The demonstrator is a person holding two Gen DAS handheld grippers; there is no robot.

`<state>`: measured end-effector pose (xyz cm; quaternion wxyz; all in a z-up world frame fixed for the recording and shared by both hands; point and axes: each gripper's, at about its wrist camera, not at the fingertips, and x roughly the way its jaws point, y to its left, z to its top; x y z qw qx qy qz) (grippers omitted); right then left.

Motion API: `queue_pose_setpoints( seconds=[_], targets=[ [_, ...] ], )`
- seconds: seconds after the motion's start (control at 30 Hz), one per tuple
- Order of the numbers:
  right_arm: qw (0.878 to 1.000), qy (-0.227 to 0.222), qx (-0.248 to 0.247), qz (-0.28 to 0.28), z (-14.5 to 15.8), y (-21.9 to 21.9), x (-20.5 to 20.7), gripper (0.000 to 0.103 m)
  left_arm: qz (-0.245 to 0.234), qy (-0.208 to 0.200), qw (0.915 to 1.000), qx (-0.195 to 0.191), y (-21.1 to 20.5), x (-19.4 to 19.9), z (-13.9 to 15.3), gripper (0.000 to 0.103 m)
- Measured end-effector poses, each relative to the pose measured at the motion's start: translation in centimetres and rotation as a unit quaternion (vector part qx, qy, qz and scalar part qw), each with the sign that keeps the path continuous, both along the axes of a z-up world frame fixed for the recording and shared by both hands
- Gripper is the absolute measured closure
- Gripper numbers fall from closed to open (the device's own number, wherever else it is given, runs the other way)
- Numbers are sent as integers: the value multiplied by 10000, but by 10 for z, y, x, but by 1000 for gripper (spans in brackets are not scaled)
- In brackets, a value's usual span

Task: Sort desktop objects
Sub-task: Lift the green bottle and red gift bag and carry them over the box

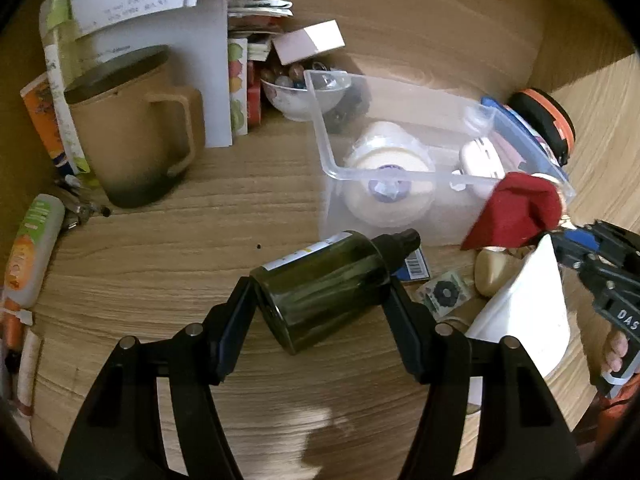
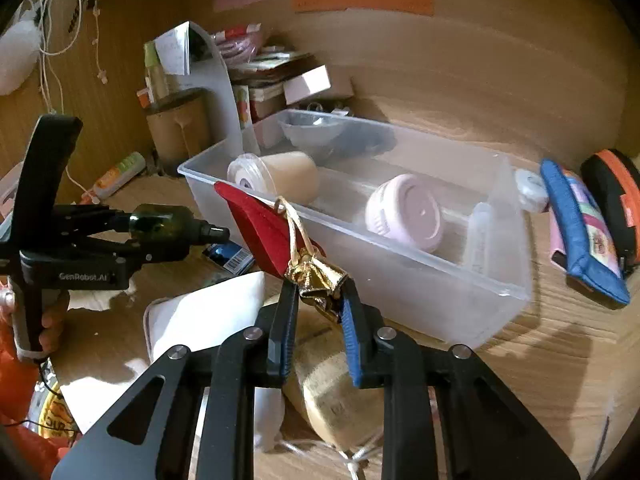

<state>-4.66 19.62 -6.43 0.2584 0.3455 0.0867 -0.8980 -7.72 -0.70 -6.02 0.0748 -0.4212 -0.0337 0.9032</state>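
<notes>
My left gripper [image 1: 320, 292] is shut on a dark green spray bottle [image 1: 328, 284] and holds it above the wooden desk, its black nozzle pointing at the clear plastic bin [image 1: 400, 178]. The bottle also shows in the right wrist view [image 2: 164, 222]. My right gripper [image 2: 320, 300] is shut on the gold-foil neck of a red pouch [image 2: 264, 232], held just in front of the bin's near wall [image 2: 400, 264]. The pouch shows red in the left wrist view [image 1: 516, 212]. A cream jar [image 2: 280, 174] and a pink round case [image 2: 404, 212] lie inside the bin.
A tan mug [image 1: 132, 132], papers, a bowl of beads [image 1: 304, 96] and an orange tube [image 1: 32, 252] stand at the back left. A blue pencil case [image 2: 584, 232] and a black-orange pouch [image 2: 616, 192] lie right of the bin. White paper [image 2: 204, 316] and a tan bag [image 2: 336, 392] lie below my right gripper.
</notes>
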Motion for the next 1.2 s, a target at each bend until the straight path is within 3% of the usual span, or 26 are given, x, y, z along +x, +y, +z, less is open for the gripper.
queue_pose_setpoints(
  seconds=[0.33,0.6,1.2],
  targets=[
    [9990,268,-208,-283,29,33,15,84,0,149,9996,-256,6,18,10,39],
    [9972,522,-343,-421,50,49,28,84,-22,486,9984,-293,7,30,37,39],
    [9905,1207,-352,-554,101,65,26,84,-161,972,9947,-300,21,11,94,39]
  ],
)
